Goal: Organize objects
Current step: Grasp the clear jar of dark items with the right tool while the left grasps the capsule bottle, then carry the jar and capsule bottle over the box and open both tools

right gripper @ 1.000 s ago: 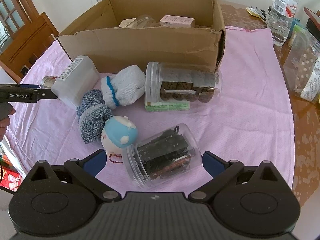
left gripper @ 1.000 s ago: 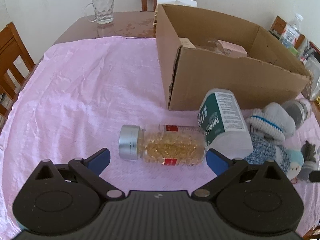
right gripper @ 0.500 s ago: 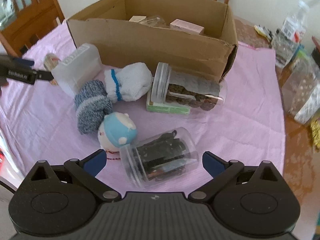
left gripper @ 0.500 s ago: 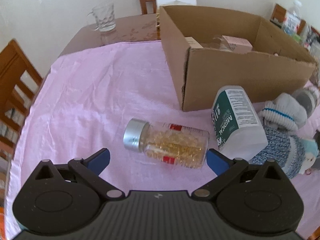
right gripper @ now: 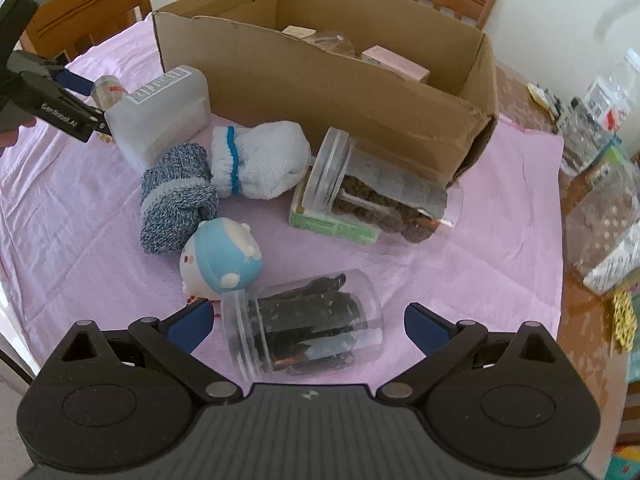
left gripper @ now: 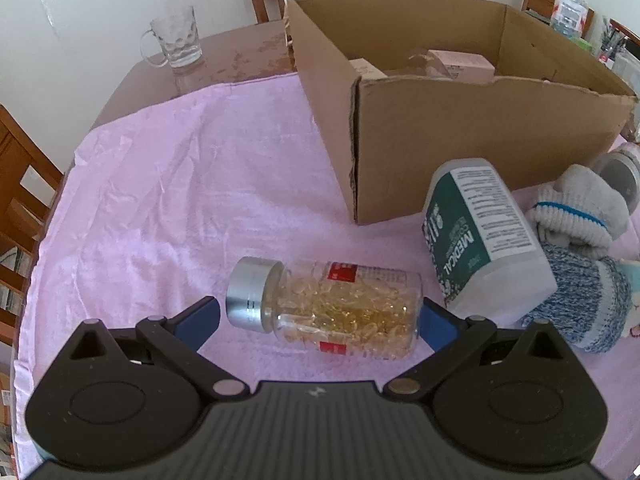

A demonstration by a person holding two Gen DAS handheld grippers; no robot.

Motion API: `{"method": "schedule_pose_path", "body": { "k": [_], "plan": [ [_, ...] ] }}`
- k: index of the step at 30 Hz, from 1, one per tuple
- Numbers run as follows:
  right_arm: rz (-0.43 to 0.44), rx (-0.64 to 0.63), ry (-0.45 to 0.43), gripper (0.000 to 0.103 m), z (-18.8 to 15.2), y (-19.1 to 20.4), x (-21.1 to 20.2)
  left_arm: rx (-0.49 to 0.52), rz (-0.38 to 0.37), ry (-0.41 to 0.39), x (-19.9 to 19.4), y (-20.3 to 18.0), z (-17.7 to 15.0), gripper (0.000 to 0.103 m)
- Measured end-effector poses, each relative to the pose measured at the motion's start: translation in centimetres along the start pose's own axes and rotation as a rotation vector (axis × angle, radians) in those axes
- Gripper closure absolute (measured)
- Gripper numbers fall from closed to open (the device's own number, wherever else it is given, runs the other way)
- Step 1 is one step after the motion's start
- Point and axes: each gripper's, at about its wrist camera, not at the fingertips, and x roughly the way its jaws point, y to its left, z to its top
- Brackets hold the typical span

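A clear bottle of yellow capsules (left gripper: 332,312) with a silver cap lies on its side on the pink cloth (left gripper: 180,200). My left gripper (left gripper: 318,322) is open around it, one blue pad near the cap and the other at its base. In the right wrist view a clear jar of dark items (right gripper: 304,324) lies on its side between the fingers of my open right gripper (right gripper: 306,326). An open cardboard box (left gripper: 480,140) holding a few small boxes stands behind.
A white medical bottle (left gripper: 480,240), a white sock (right gripper: 260,160), a blue knit sock (right gripper: 176,200) and a blue-capped doll (right gripper: 220,256) lie between the grippers. A jar of brown pieces (right gripper: 380,196) rests on a green box (right gripper: 332,226). A glass mug (left gripper: 176,40) stands far left.
My left gripper has moved forward, so the capsule bottle now lies between its fingers. My right gripper has closed in on the dark jar. Both stay open.
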Motion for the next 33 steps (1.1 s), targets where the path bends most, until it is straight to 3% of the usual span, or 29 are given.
{"method": "schedule_pose_path", "body": {
  "k": [11, 19, 22, 33],
  "plan": [
    [0.023, 0.009, 0.001, 0.019, 0.0, -0.3, -0.2, 0.006, -0.012, 0.003, 0.2, -0.2, 0.2, 0.009],
    [-0.002, 0.004, 0.023, 0.02, 0.1, -0.5, -0.7, 0.023, -0.013, 0.015, -0.5, 0.0, 0.5, 0.009],
    [-0.028, -0.001, 0.01, 0.021, 0.3, -0.9, -1.6, 0.037, -0.007, 0.016, -1.4, 0.2, 0.8, 0.009],
    [0.017, 0.032, -0.09, 0.021, 3.3, -3.5, -6.6, 0.067, -0.007, 0.014, -6.2, 0.8, 3.3, 0.009]
  ]
}}
